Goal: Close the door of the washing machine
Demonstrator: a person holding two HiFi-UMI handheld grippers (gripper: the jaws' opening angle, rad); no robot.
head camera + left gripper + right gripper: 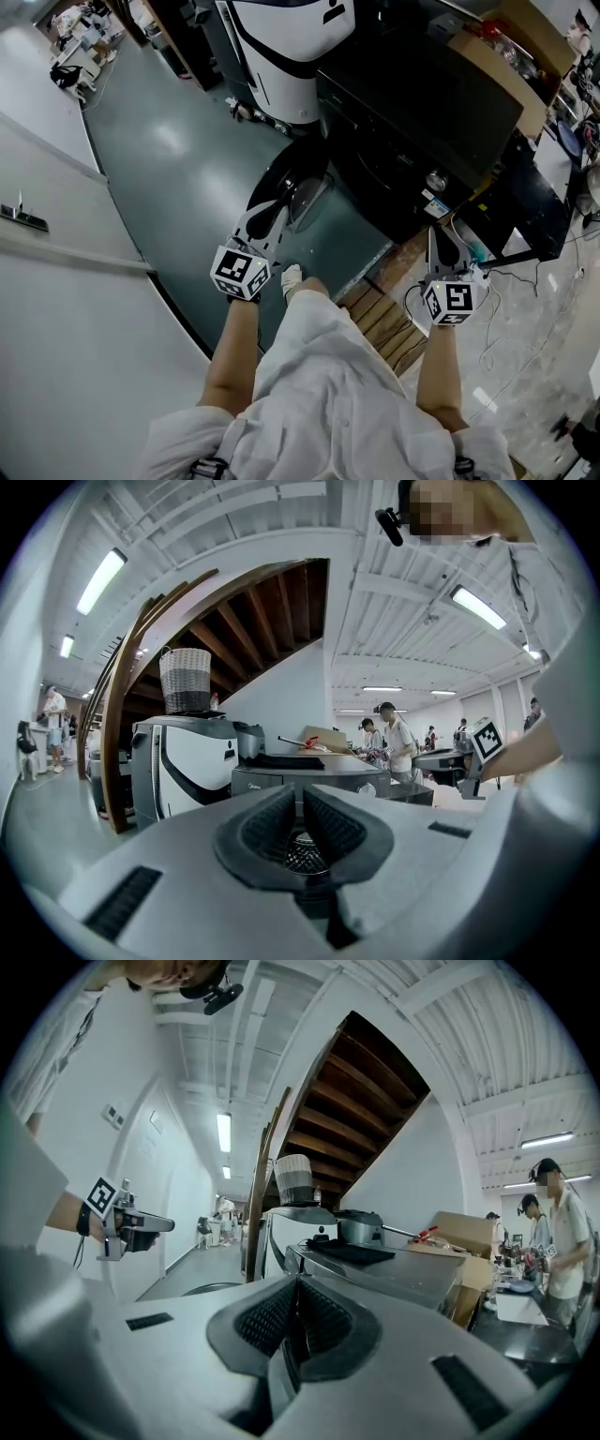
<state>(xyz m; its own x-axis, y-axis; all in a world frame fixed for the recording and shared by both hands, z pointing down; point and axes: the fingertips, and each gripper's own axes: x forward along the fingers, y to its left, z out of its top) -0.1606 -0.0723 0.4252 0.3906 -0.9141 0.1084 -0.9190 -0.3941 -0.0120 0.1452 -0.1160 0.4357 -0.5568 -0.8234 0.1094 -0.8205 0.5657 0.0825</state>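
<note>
The dark washing machine stands ahead of me, with a round knob on its front. Its round door hangs swung open toward the left, over the floor. My left gripper is shut and holds nothing; it hovers just short of the door's near edge. My right gripper is also shut and holds nothing, in front of the machine's right part. The left gripper view looks over the shut gripper at the machine. In the right gripper view the gripper points along the machine's top.
A white appliance stands left of the washing machine, with a basket on top. A cardboard box sits behind the machine. Wooden slats and cables lie by my feet. A white wall runs along the left. People stand at benches.
</note>
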